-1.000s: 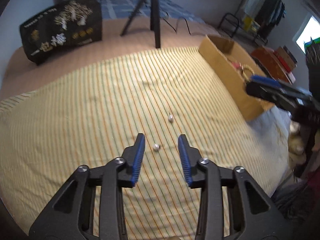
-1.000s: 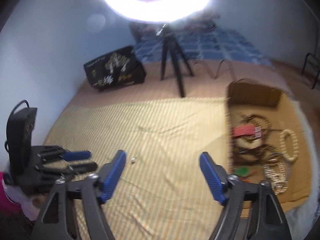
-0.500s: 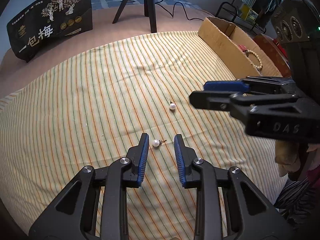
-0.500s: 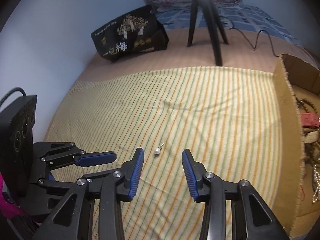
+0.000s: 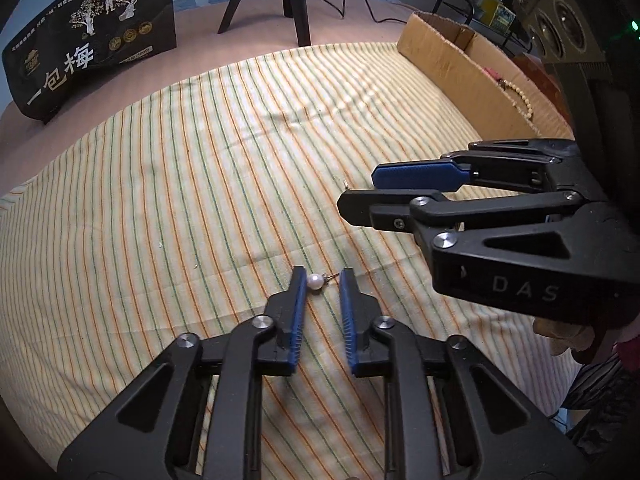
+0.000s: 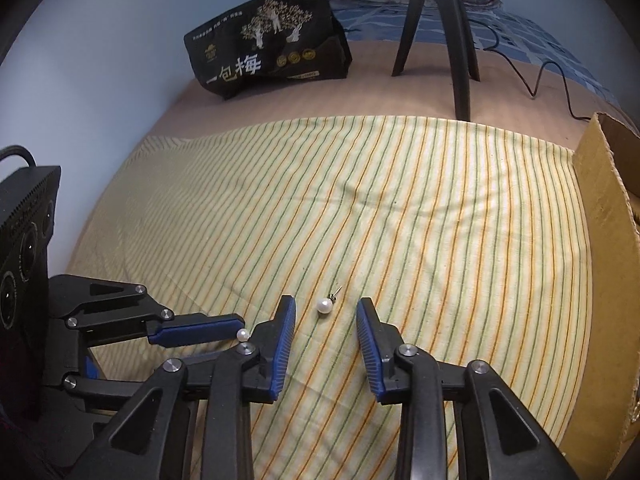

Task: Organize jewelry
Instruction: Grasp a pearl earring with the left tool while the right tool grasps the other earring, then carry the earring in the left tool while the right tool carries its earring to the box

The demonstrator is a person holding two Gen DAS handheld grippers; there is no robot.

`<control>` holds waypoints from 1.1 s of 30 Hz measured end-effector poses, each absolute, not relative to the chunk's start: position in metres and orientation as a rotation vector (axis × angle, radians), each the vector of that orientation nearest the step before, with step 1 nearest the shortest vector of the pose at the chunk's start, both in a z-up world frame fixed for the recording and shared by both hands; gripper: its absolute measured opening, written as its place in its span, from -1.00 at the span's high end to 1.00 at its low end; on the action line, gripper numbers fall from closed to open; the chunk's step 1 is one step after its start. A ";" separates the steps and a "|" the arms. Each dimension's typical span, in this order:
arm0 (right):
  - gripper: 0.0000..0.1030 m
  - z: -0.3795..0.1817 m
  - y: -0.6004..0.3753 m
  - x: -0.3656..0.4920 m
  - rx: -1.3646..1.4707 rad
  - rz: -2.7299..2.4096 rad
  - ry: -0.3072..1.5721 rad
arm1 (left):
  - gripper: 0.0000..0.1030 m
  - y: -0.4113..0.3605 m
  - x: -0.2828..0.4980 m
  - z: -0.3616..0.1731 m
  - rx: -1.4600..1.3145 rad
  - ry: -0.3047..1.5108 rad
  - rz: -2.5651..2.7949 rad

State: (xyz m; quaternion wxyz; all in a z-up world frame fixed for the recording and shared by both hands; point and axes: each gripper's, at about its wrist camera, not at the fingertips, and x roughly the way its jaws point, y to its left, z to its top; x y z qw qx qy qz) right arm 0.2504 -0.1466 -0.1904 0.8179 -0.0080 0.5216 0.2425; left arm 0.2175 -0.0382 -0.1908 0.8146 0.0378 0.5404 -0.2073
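1. Left gripper (image 5: 323, 280) is down on the striped cloth (image 5: 180, 200) with its jaws narrowed around the near pearl earring (image 5: 315, 281). They were clearly wider a second ago. The pearl sits against the left pad with a gap on the post side, so it's not pinched yet.
2. Right gripper (image 6: 325, 314) has swung in from over by the cardboard box (image 6: 604, 216) and now brackets the second pearl earring (image 6: 324, 305), jaws apart, pearl lying loose between the tips and touching neither one.
3. Both earrings lie on the cloth, well short of the box. From the left wrist view the second one is mostly hidden behind the right gripper, only its post tip peeks out.
4. My read: both grabs are lined up at once, so the next thing is squeezing shut. Tiny round pearls on soft fabric could easily squirt out sideways.
5. Box already has a bead necklace (image 5: 520, 98) in it. On the far side of the cloth from the box stands a black bag (image 6: 272, 60); tripod legs (image 6: 460, 40) stand beyond the cloth.
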 end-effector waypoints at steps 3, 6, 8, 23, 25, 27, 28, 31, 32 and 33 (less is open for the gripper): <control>0.44 -0.196 -0.142 0.251 -0.044 0.510 1.113 | 0.81 -0.035 0.219 -0.192 0.072 1.158 -0.437; 0.52 -0.198 -0.136 0.251 -0.094 0.503 1.104 | 0.81 -0.035 0.219 -0.192 0.080 1.160 -0.435; 0.54 -0.199 -0.132 0.250 -0.121 0.501 1.098 | 0.81 -0.036 0.219 -0.193 0.089 1.159 -0.434; 0.88 -0.193 -0.136 0.245 -0.176 0.488 1.058 | 0.82 -0.035 0.217 -0.192 0.103 1.149 -0.424; 0.88 -0.188 -0.140 0.244 -0.168 0.487 1.051 | 0.82 -0.034 0.216 -0.191 0.103 1.146 -0.416; 0.88 -0.184 -0.144 0.242 -0.159 0.486 1.041 | 0.83 -0.031 0.215 -0.187 0.094 1.139 -0.406; 0.88 -0.181 -0.145 0.241 -0.156 0.485 1.036 | 0.83 -0.030 0.214 -0.185 0.087 1.135 -0.401; 0.88 -0.171 -0.151 0.236 -0.143 0.482 1.014 | 0.83 -0.025 0.214 -0.177 0.065 1.117 -0.383; 0.88 -0.167 -0.154 0.234 -0.138 0.481 1.006 | 0.83 -0.023 0.214 -0.174 0.056 1.110 -0.380; 0.88 -0.164 -0.156 0.232 -0.134 0.479 0.999 | 0.83 -0.023 0.213 -0.172 0.051 1.105 -0.378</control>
